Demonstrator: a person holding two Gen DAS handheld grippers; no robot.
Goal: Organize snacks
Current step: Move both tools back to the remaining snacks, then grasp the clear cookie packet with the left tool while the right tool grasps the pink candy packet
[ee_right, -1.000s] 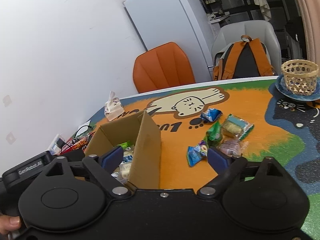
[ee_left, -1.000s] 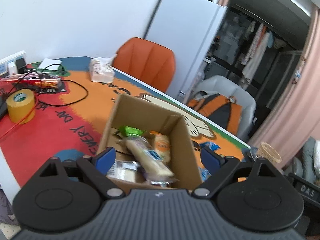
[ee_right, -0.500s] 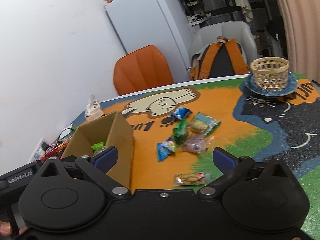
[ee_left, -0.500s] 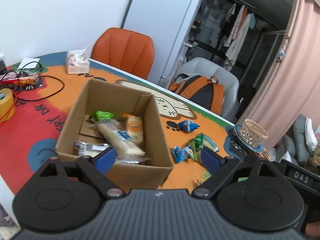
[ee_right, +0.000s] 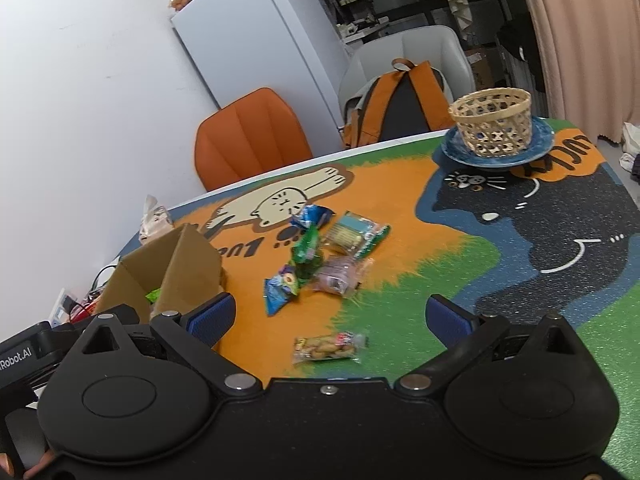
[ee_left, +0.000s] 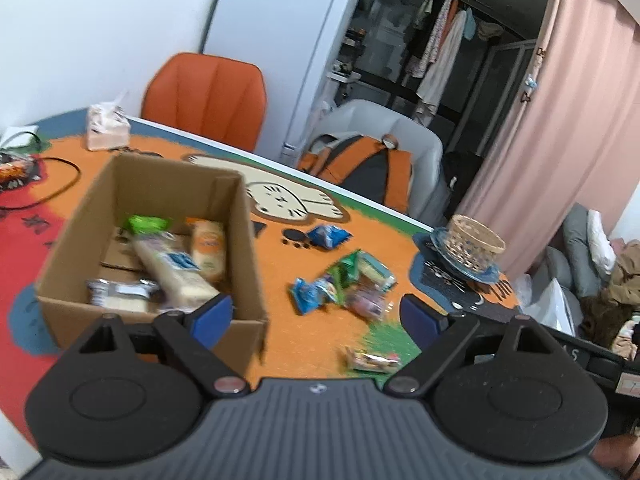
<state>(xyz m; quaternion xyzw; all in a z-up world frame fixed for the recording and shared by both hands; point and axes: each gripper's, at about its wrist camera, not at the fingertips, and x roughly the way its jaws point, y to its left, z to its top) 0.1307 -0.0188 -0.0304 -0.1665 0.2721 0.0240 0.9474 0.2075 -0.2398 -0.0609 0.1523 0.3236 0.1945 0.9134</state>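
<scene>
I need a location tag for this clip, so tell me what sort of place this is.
Most likely a lived-in home, a dining corner. A white fridge stands behind the cartoon-cat table mat, clothes hang in a room beyond a pink curtain, and a backpack sits on a chair.

The left gripper [ee_left: 316, 312] is angling downward, its jaws closing slightly with nothing between them. The right gripper [ee_right: 328, 316] is tilting downward too, fingers [ee_right: 212, 316] spread wide, empty.
</scene>
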